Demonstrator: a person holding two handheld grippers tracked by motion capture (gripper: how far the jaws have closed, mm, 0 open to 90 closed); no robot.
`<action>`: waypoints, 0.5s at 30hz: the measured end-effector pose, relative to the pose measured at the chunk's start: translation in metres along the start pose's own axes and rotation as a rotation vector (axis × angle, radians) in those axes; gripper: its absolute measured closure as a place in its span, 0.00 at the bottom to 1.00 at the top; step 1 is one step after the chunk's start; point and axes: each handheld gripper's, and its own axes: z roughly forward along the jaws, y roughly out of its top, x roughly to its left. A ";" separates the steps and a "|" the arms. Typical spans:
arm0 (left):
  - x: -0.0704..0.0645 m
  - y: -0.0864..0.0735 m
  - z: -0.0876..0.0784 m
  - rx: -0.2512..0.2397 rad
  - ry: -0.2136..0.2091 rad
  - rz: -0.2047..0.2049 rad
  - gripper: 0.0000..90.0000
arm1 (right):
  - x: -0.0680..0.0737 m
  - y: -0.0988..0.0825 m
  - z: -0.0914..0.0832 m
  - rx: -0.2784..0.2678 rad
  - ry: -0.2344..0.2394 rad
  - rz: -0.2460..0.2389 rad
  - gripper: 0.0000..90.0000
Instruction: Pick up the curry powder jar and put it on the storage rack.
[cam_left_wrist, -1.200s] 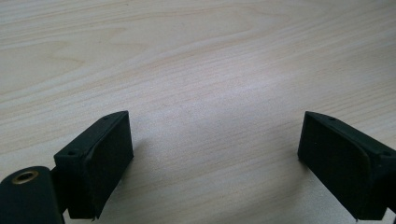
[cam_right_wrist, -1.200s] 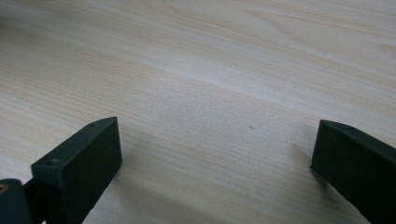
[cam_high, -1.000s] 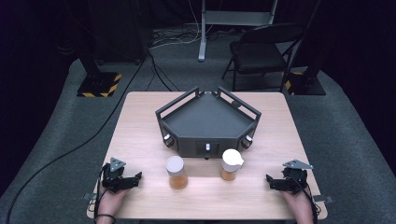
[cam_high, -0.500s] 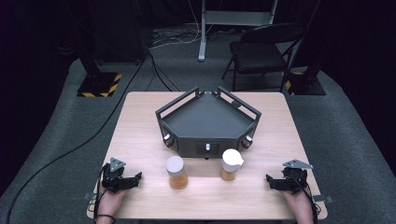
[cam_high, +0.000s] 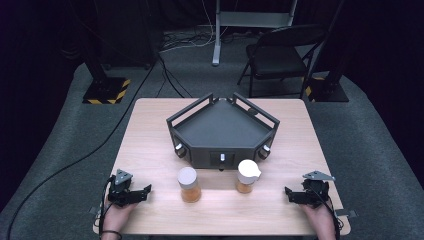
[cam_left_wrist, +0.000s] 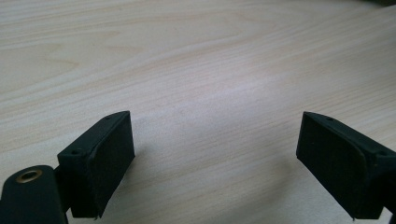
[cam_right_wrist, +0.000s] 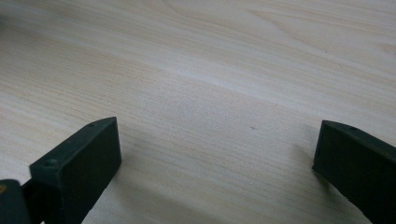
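Two small jars of amber stuff stand near the front of the wooden table (cam_high: 150, 130): one with a flat white lid (cam_high: 189, 184), one with a white spouted lid (cam_high: 247, 176). Behind them sits a dark five-sided tray (cam_high: 222, 131) with knobs on its front. My left gripper (cam_high: 146, 192) rests at the front left corner, pointing toward the jars; its jaws (cam_left_wrist: 215, 158) stand open over bare wood and have just closed a little, with nothing between them. Over at the front right my right gripper (cam_high: 288, 193) lies open (cam_right_wrist: 217, 158), also with only wood between its jaws.
A hand holds each gripper at the table's near edge. Beyond the table stand a black folding chair (cam_high: 280, 55), a metal post (cam_high: 217, 35) and a stand base with yellow-black stripes (cam_high: 106, 91). Cables run across the grey floor at the left.
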 end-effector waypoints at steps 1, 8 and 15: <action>0.000 0.000 -0.001 0.000 0.000 -0.001 0.12 | 0.000 0.000 0.000 0.000 0.000 0.000 0.00; 0.001 0.002 -0.006 -0.018 -0.011 -0.008 0.14 | 0.000 0.000 0.000 0.000 0.001 0.000 0.00; 0.000 0.002 -0.010 -0.029 -0.009 -0.001 0.14 | 0.000 0.000 0.000 0.000 0.001 -0.001 0.00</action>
